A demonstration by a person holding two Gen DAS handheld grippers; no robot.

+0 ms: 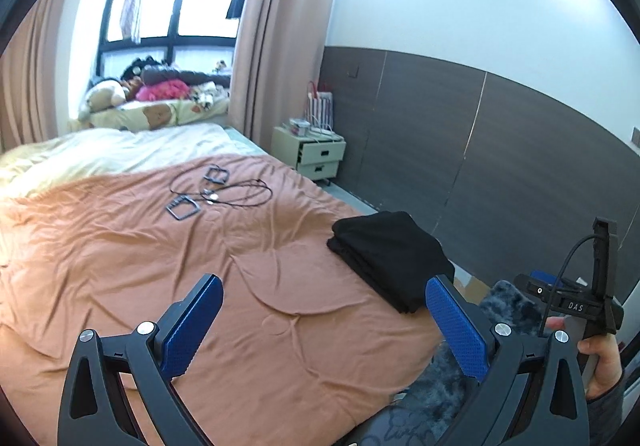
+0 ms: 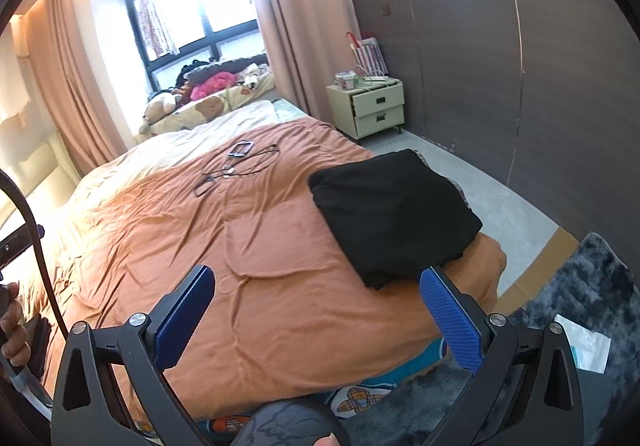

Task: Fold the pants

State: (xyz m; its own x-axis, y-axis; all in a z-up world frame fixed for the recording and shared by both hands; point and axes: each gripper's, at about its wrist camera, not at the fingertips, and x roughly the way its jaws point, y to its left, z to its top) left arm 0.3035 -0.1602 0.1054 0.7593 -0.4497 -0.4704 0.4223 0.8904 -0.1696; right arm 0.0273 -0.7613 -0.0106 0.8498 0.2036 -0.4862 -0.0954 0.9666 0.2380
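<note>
I see the black pants folded into a compact pile on the orange blanket of the bed, near its right edge and close to the corner; my left gripper hangs above the blanket with its jaws wide apart and nothing between them; my right gripper is the same, jaws spread and empty; a cable with two dark frames lies farther up the bed, well apart from the pants.
</note>
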